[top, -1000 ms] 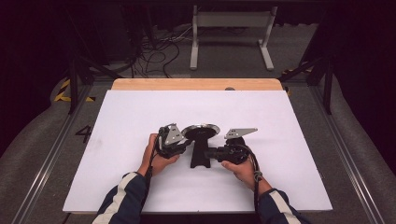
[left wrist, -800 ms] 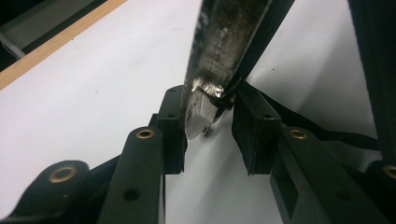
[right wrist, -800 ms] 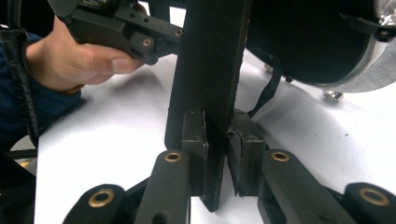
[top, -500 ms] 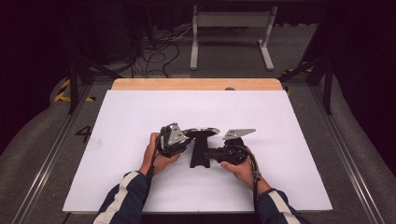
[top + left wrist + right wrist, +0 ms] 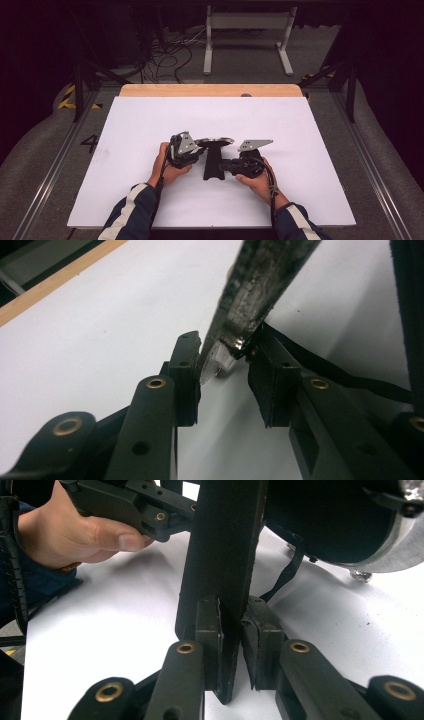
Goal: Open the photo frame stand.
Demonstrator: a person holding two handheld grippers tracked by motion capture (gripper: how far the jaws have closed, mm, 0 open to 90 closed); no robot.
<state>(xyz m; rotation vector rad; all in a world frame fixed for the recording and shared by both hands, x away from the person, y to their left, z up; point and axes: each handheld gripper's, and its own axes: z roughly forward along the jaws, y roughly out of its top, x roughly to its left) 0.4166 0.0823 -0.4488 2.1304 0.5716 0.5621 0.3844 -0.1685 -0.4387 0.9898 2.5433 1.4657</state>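
1. Black stand (image 5: 214, 162) sits near the middle of the white board (image 5: 150, 125) in the high view, between the two grippers. Its upright post runs from a flared foot at the near end toward a round, flat disc (image 5: 215, 142) at the far end, so in this picture the long axis points away from the person. The disc looks roughly level and has a pale rim.

2. Same view: the left gripper (image 5: 196, 150) comes in from the left at the disc's level, held by the left hand (image 5: 167, 167). The right gripper (image 5: 225, 165) comes in from the right, lower down against the post, held by the right hand (image 5: 257, 180). Both hands are close together, one on each side of the stand.

3. Left gripper view: the disc's edge (image 5: 260, 285) comes down slantwise from the top, shiny and worn. It sits between the two black pads (image 5: 185, 375). The left pad touches it, and the right pad meets its lower corner, so the jaws pinch the rim.

4. Right gripper view: the post (image 5: 220, 570) stands upright between the pads (image 5: 207, 640), which press on its two flat sides near the base. The jaws are clamped on it. The disc's dark underside (image 5: 340, 525) hangs over at upper right, with the other gripper (image 5: 130, 505) and its hand (image 5: 75, 530) at upper left.
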